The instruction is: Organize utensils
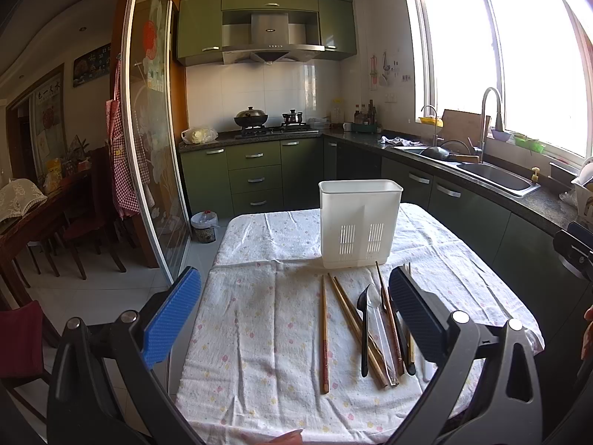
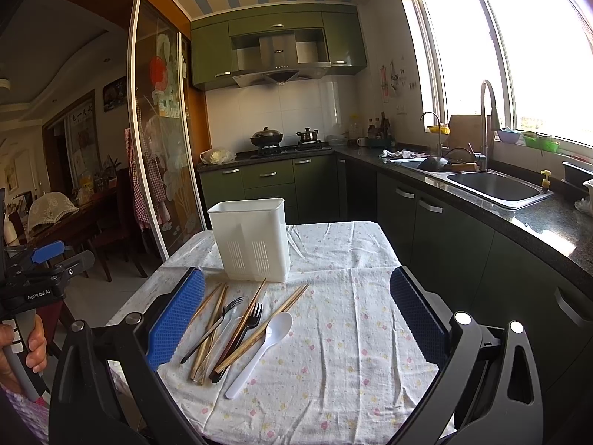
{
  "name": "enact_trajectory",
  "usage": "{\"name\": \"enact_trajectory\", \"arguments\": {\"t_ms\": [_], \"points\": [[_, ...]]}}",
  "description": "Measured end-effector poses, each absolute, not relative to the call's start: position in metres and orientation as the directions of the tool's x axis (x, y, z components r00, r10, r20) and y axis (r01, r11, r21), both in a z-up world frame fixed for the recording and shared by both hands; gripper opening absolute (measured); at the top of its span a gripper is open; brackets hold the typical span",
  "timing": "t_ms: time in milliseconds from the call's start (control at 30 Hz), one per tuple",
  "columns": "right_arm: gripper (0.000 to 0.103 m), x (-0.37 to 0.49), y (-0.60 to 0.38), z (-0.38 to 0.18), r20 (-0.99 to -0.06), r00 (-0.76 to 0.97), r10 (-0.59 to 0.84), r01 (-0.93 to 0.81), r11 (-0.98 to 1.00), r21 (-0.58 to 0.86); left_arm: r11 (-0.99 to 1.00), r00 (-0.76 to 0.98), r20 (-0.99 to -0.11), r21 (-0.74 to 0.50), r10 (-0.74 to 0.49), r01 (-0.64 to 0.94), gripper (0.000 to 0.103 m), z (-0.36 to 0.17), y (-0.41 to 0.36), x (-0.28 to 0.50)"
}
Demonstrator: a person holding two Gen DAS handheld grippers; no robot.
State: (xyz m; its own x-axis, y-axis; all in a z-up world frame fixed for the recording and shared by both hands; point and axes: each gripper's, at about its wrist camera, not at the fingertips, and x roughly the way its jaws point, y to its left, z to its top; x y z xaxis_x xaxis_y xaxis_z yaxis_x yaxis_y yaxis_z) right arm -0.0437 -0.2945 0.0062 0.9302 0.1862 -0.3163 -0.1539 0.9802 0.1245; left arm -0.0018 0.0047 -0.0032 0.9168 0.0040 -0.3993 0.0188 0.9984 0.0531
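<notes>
Utensils are lying loose on the flowered cloth point(image 2: 333, 333) before the white slotted holder point(image 2: 252, 239): wooden chopsticks point(image 2: 259, 330), black forks point(image 2: 255, 315), a white plastic spoon point(image 2: 267, 341). The holder's inside is hidden by its walls. Both the left gripper point(image 1: 296, 315) and right gripper point(image 2: 296, 315) are hanging spread wide, gripping nothing.

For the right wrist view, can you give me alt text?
An open right tool hovers over a cloth-covered table where chopsticks, black forks and a white spoon lie loose before an upright white utensil holder.
</notes>
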Motion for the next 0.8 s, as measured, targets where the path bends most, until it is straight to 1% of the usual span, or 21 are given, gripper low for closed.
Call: {"name": "enact_trajectory", "arguments": {"t_ms": [133, 300, 800], "points": [[0.099, -0.043, -0.295, 0.005, -0.316, 0.93, 0.187, -0.155, 0.98, 0.125, 0.999, 0.914, -0.406, 0.046, -0.003, 0.024, 0.096, -0.004, 0.006, -0.001], [0.099, -0.043, -0.295, 0.005, -0.317, 0.93, 0.187, -0.154, 0.98, 0.125, 0.998, 0.894, -0.444, 0.005, -0.055, 0.064, 0.096, -0.013, 0.007, 0.004], [0.099, -0.043, -0.295, 0.004, -0.319, 0.929, 0.186, -0.154, 0.98, 0.123, 0.998, 0.894, -0.445, 0.015, -0.049, 0.062, 0.096, -0.014, 0.003, 0.004]]}}
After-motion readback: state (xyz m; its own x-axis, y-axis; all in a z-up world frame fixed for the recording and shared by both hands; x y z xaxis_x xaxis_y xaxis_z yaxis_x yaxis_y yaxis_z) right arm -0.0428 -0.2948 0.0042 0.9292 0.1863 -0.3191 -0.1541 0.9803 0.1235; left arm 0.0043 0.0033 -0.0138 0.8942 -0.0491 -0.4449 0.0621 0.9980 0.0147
